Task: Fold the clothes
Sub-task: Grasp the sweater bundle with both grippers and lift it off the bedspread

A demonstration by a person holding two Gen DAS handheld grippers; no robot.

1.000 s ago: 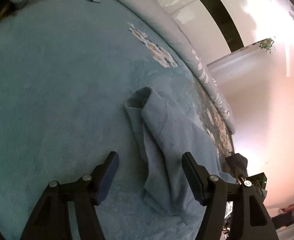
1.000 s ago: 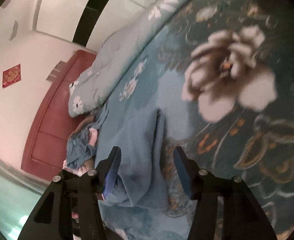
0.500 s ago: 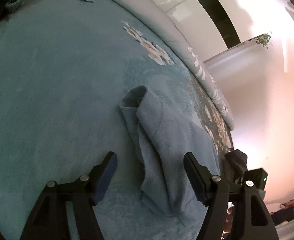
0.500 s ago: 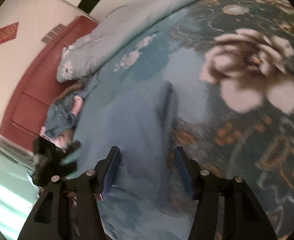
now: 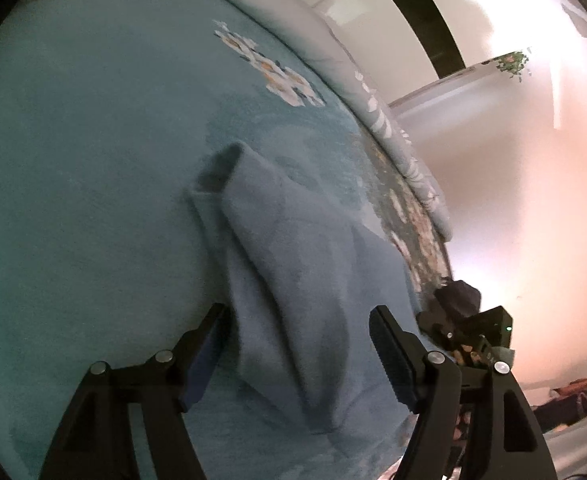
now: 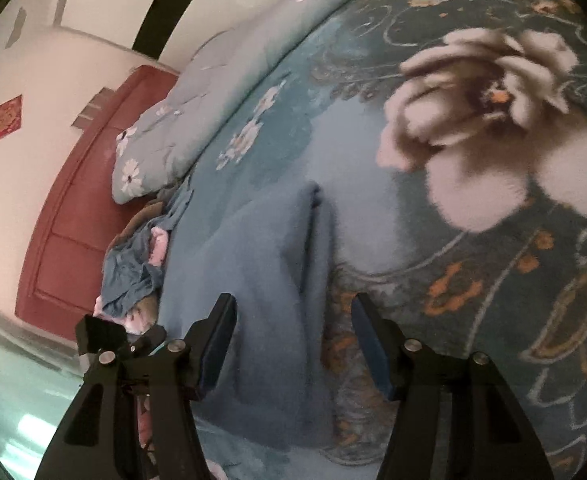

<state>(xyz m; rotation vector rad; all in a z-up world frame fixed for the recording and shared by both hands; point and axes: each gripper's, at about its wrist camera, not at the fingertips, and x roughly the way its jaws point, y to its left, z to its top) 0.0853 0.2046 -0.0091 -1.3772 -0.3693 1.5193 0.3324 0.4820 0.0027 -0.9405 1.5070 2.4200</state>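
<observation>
Plainly, both grippers point forward and downward at a blue fleece garment that lies on a teal flowered blanket spread over a bed. The left gripper hovers over the garment's near end with its jaws opening; a raised fold of the fleece sits between the fingers, the left finger close beside the cloth's edge, and the pads do not press on it. The right gripper also stands with its jaws apart, low over the garment's other near part, its right edge fold lying between the fingers without being pinched.

From the left wrist view the garment is a long strip whose far end is an open cuff or hem pointing up and left, away from the camera; the other gripper's black body shows at the right edge of the bed. The right wrist view alone shows a red wooden headboard, a light blue quilt rolled along the far side, a heap of crumpled clothes near it, and a large pale flower print to the right. There the garment's long axis runs from the camera away toward the quilt.
</observation>
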